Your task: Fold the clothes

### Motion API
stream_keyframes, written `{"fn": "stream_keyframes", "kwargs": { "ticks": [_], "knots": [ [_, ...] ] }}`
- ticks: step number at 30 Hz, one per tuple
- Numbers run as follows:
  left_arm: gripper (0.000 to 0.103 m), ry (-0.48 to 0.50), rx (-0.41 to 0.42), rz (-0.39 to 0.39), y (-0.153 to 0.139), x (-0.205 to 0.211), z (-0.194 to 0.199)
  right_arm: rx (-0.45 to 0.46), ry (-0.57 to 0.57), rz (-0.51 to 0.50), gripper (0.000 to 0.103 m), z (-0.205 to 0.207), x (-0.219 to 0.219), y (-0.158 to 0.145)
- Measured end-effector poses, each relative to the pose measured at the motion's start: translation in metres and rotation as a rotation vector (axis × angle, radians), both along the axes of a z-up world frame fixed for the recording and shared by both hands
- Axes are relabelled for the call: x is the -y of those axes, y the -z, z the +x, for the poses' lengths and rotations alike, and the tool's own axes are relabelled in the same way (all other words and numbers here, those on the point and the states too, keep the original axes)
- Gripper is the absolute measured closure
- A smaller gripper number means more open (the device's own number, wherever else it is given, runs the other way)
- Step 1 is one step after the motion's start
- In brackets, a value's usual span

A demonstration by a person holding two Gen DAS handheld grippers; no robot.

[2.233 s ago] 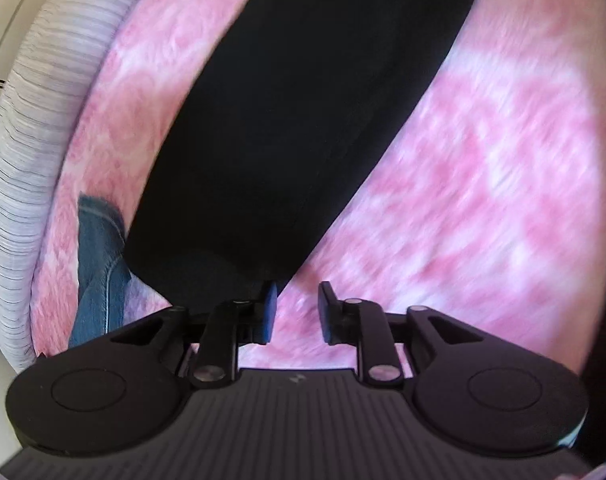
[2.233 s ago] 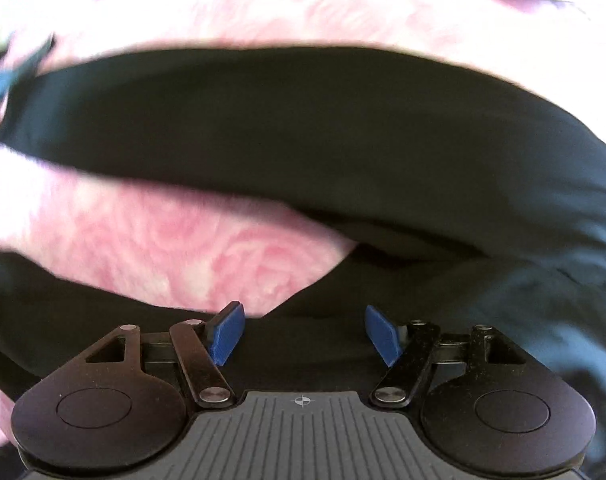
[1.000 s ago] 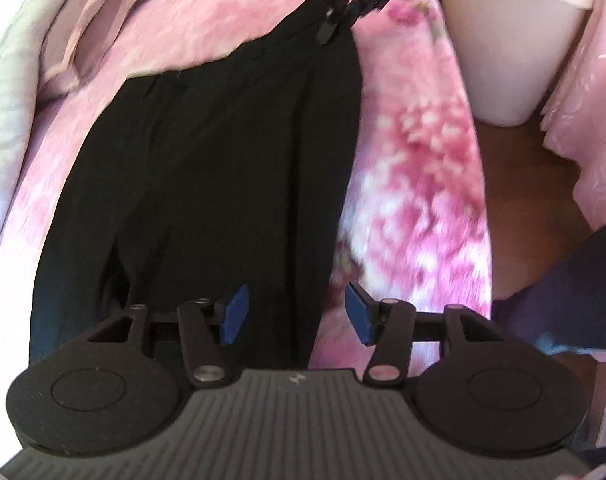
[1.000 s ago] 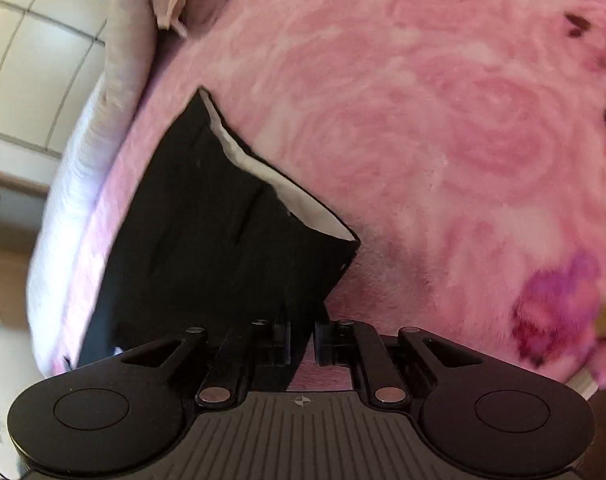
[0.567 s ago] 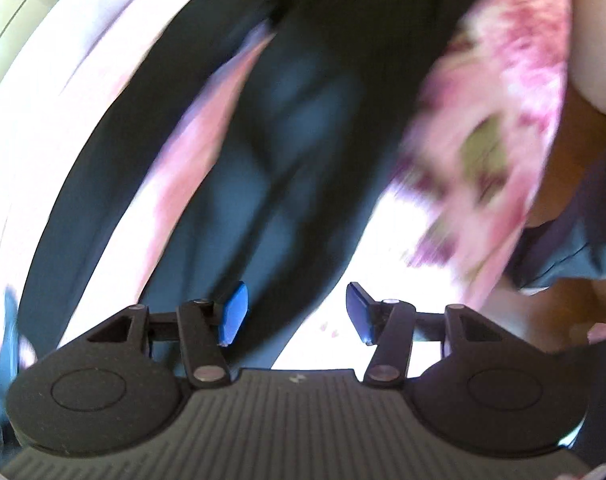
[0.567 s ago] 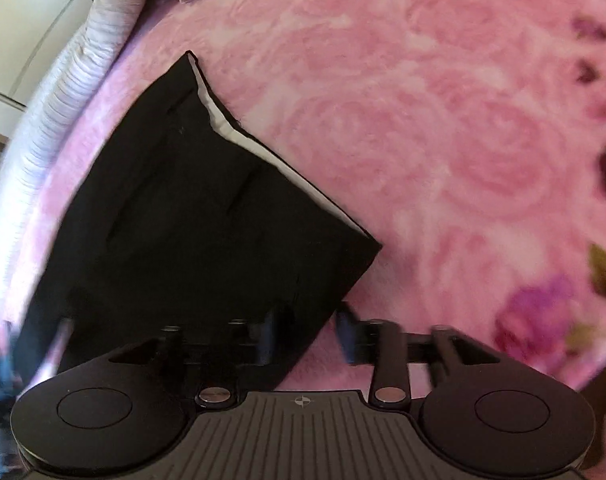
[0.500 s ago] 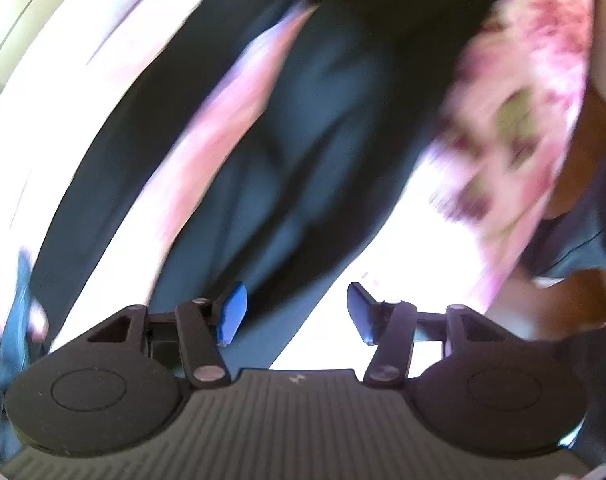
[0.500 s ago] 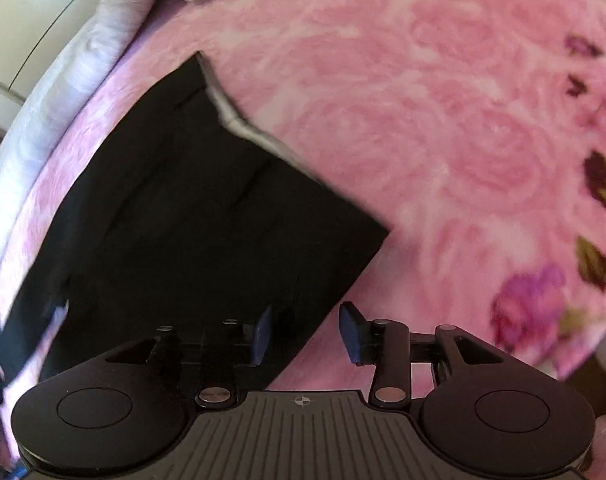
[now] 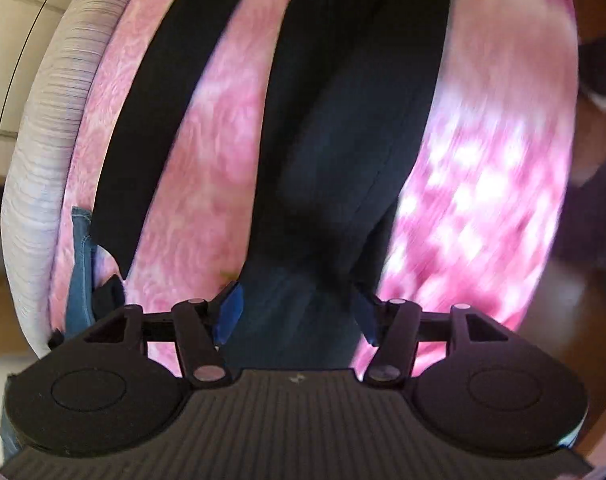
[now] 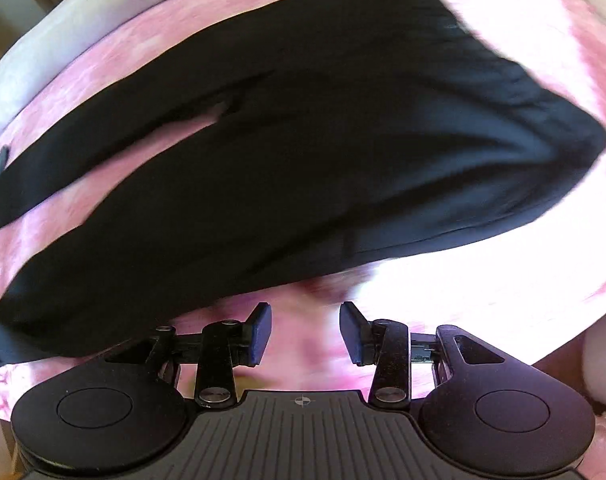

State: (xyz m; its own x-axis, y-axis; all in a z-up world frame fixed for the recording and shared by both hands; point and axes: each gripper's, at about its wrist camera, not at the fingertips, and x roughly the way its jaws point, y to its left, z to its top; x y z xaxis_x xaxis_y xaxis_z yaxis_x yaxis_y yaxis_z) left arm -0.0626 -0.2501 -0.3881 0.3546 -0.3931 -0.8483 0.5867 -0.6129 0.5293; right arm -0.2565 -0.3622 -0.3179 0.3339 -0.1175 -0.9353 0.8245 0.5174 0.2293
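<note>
Black trousers [image 9: 335,128] lie spread on a pink floral bed cover [image 9: 223,152], the two legs apart with a pink strip between them. My left gripper [image 9: 297,312] hovers over one leg with its jaws opening; dark cloth shows beneath the gap, and the blue pads [image 9: 228,312] do not press on it. In the right wrist view the black trousers [image 10: 303,140] stretch across the picture. My right gripper [image 10: 305,334] is open just off their near edge, over the pink bed cover [image 10: 483,280], with nothing between its pads.
A white ribbed quilt [image 9: 47,128] runs along the bed's left edge. Blue jeans [image 9: 79,264] lie at the lower left beside the trousers' leg end. Brown floor [image 9: 583,320] shows past the bed's right edge. The pictures are blurred by motion.
My right gripper has let go of the trousers' corner, opened and swung off to their long edge. My left gripper has swept along the trousers and its jaws stand a little wider.
</note>
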Motion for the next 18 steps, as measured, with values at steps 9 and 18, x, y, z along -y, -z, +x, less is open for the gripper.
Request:
{"fn": "stream_keyframes", "kwargs": {
  "ticks": [9,18],
  "knots": [
    [0.103,0.082,-0.049,0.057,0.002,-0.015,0.029,-0.122,-0.234,-0.027,0.061,0.057,-0.053,0.006],
    [0.100,-0.019,-0.076,0.089,-0.033,-0.060,0.018,-0.011,0.108,0.058,0.060,0.012,0.001,0.018]
  ]
}}
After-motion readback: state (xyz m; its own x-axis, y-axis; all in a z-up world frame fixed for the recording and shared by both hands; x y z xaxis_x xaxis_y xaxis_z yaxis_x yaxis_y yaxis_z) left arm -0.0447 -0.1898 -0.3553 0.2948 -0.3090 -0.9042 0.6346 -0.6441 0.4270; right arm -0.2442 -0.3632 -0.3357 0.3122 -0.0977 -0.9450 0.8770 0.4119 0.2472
